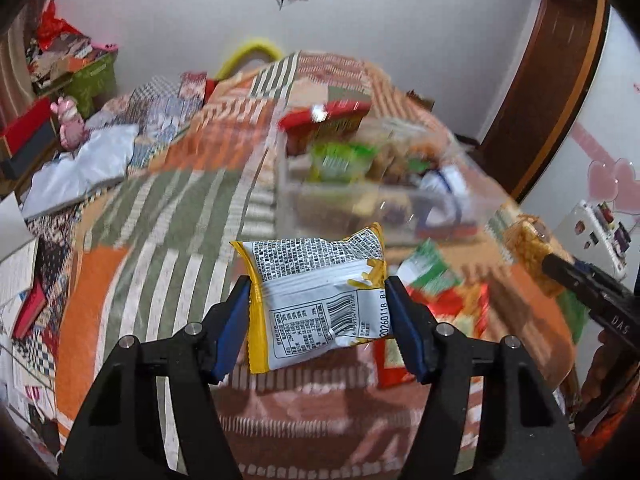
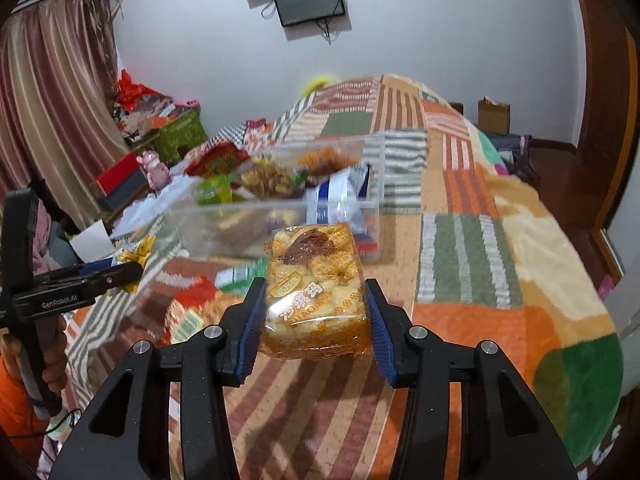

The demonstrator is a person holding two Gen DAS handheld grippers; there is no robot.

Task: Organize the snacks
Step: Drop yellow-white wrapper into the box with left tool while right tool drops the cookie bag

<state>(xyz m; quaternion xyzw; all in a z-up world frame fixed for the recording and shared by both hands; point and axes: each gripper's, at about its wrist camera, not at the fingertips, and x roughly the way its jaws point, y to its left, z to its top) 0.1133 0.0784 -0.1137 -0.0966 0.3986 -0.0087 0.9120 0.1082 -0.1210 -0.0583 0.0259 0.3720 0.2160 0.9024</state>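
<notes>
My left gripper is shut on a yellow-and-white snack packet, held off the blanket with its printed back and barcode facing me. Between the pads of my right gripper, also shut, is a clear orange packet of puffed-rice cake. Beyond both stands a clear plastic bin with several snacks inside. In the left wrist view the right gripper shows at the right edge. The right wrist view has the left gripper at its left edge.
Loose green and red snack packets lie on the patchwork blanket in front of the bin. Boxes and a pink toy crowd the floor at the left. A wooden door frame stands at the right.
</notes>
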